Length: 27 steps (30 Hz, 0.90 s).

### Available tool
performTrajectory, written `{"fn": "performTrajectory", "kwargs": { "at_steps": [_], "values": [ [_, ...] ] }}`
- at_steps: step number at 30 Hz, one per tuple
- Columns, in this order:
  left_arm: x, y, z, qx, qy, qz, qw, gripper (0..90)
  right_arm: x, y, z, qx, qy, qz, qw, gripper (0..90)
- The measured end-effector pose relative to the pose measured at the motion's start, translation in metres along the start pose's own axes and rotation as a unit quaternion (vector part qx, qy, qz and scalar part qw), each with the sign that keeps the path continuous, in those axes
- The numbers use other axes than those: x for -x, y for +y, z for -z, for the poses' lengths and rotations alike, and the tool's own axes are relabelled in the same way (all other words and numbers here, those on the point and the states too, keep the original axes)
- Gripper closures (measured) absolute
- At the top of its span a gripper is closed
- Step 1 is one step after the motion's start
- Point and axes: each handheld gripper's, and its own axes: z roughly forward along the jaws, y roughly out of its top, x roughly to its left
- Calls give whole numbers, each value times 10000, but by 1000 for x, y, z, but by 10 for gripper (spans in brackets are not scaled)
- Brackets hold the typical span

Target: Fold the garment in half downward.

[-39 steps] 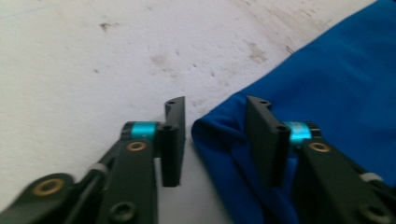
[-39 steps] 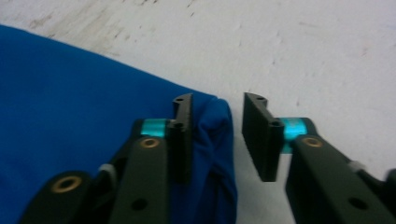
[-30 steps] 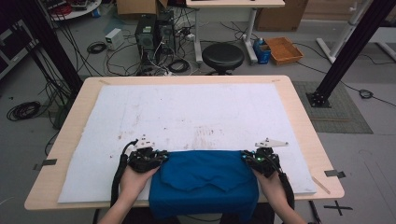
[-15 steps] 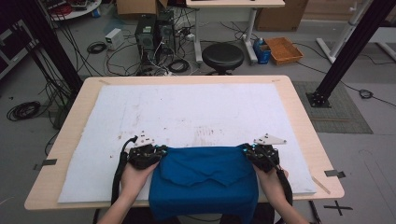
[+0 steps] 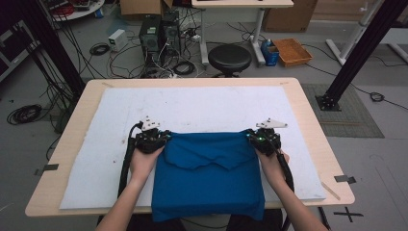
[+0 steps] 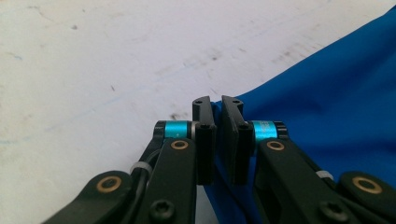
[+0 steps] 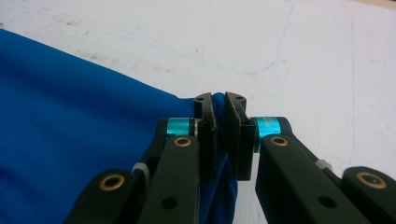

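**Cloth edge carried farther up the table, both grippers clamped**

Both grippers and the blue cloth [image 5: 208, 175] now sit farther from the person's edge of the table [image 5: 308, 110] than a second ago; the cloth's far edge has advanced up the white mat [image 5: 202, 108], and more of the cloth lies on the surface.

No brand, label or legible writing is seen on the cloth, mat or grippers.

The cloth is plain saturated blue, soft and matte, roughly rectangular. A folded flap with an uneven, pointed lower edge lies across its upper part. Its near edge hangs over the table's front edge.

The left gripper [image 5: 161, 139] holds the cloth's far left corner; in the left gripper view its jaws stand nearly together, pinching a thin fold of the fabric [image 6: 218, 112]. The right gripper [image 5: 254, 138] holds the far right corner, its jaws likewise clamped on a fold [image 7: 219, 100].

The mat is white, flat and scuffed with small dark marks and faint lines. The table is pale wood with rounded corners. Gripper jaws are black, with turquoise metal sleeves and brass-coloured pivots.
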Motion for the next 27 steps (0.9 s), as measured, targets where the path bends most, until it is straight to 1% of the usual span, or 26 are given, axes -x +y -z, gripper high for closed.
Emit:
{"fn": "performTrajectory", "kwargs": {
  "at_steps": [1, 3, 4, 7, 9, 10, 12, 17, 19, 20, 22, 24, 25, 26, 27],
  "values": [
    [-2, 2, -2, -29, 14, -7, 10000, 839, 1, 2, -3, 33, -25, 16, 10000, 838],
    [-6, 4, -8, -12, 97, 90, 9999, 839, 3, 6, -9, -22, -13, -47, 10000, 838],
    [-8, 5, -9, -3, 105, 117, 9999, 839, 4, 7, -12, -22, -51, -8, 10000, 838],
    [-13, 7, -16, -11, 219, 117, 9997, 839, 5, 12, -18, -13, -80, -20, 10000, 838],
    [-15, 6, -19, -23, 252, 140, 9996, 839, 5, 15, -23, -17, -109, -20, 9999, 838],
    [-16, 6, -21, -46, 271, 106, 9996, 839, 6, 16, -25, 6, -112, 3, 9999, 838],
    [-18, 5, -24, -74, 273, 101, 9995, 839, 7, 17, -31, -69, -134, 17, 9999, 838],
    [-19, 2, -31, -186, 339, -15, 9993, 837, 7, 15, -43, -191, -205, 57, 9996, 837],
    [-19, 2, -32, -202, 343, -3, 9992, 835, 7, 14, -45, -235, -242, 87, 9994, 832],
    [-18, 2, -31, -190, 392, 10, 9990, 829, 6, 14, -46, -239, -266, 78, 9993, 828],
    [-16, 4, -29, -178, 543, -94, 9983, 778, 5, 14, -45, -217, -366, 69, 9991, 786],
    [-16, 6, -24, -152, 724, -142, 9972, 663, 6, 16, -43, -196, -424, 39, 9989, 740],
    [-16, 7, -20, -139, 776, -107, 9968, 611, 6, 16, -40, -160, -506, -8, 9986, 700],
    [-17, 8, -16, -106, 801, -53, 9967, 580, 8, 17, -37, -130, -515, -45, 9986, 664],
    [-17, 8, -13, -58, 779, -6, 9969, 553, 9, 18, -34, -119, -469, -121, 9988, 647]
  ]
}}
